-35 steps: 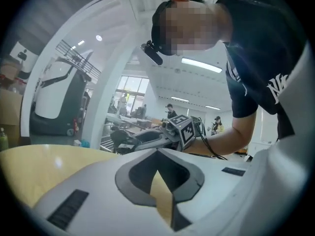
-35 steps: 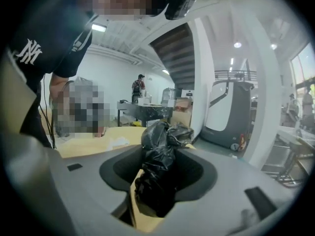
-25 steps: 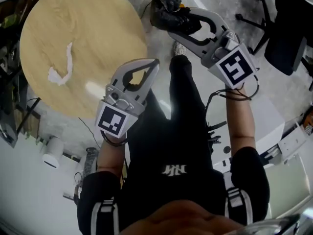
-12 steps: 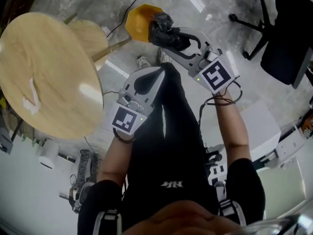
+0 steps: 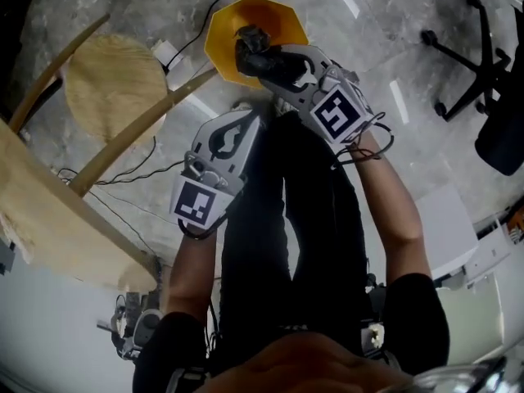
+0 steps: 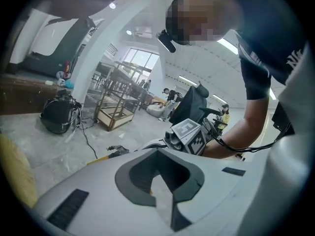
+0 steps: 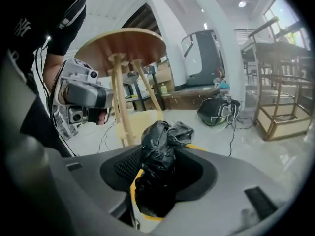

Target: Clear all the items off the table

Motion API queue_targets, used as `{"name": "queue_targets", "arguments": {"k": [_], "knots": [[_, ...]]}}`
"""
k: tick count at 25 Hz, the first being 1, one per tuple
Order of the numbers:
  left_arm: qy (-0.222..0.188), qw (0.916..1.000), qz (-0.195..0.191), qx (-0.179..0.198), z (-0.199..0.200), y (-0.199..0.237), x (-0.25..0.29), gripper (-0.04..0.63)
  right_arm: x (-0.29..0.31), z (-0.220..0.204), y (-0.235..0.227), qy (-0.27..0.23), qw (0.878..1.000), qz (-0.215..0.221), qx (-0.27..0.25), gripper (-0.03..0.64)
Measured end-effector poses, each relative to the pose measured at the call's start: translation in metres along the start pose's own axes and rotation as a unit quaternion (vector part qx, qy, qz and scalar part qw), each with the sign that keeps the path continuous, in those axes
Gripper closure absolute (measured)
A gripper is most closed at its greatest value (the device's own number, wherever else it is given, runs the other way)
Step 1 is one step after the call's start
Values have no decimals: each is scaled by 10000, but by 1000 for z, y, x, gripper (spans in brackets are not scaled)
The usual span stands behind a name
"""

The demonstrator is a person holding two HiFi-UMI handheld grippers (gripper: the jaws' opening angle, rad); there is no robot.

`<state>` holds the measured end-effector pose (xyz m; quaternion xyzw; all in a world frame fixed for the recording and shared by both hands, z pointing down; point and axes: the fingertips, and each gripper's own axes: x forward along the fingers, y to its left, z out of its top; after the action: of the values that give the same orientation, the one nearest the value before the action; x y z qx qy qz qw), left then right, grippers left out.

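Note:
A crumpled black plastic bag [image 5: 252, 49] is pinched in my right gripper [image 5: 260, 59], which is shut on it directly above a yellow bin [image 5: 225, 19] standing on the floor. In the right gripper view the bag [image 7: 162, 136] bulges out between the jaws of the right gripper [image 7: 158, 167], with the bin's yellow rim [image 7: 134, 183] showing below it. My left gripper [image 5: 239, 125] hangs lower and to the left, shut with nothing in it; in its own view the left gripper [image 6: 158, 154] has its jaws together and empty.
The round wooden table [image 5: 41, 219] lies at the left edge, with a wooden stool [image 5: 110, 84] and cables [image 5: 123, 178] on the floor beside it. A black office chair [image 5: 491, 97] stands at the right. The person's legs fill the middle.
The view has swung from the table toward the floor. My right gripper has carried the black bag over the yellow bin. The left gripper followed, still shut.

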<state>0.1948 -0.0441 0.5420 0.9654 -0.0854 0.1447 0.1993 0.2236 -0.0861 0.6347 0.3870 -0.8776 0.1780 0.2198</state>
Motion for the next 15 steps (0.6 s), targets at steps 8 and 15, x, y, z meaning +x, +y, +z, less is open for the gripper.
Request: {"name": "queue_targets", "arguments": {"k": [8,15], "knots": [[191,9994,-55,-280,-241,50,112,581,110,-284,-28,774,9967,242,-67,307],[-176,9977,-647,-138,-202,6,124,581,78,-262,-43,727,9972,88,-156,206]]}}
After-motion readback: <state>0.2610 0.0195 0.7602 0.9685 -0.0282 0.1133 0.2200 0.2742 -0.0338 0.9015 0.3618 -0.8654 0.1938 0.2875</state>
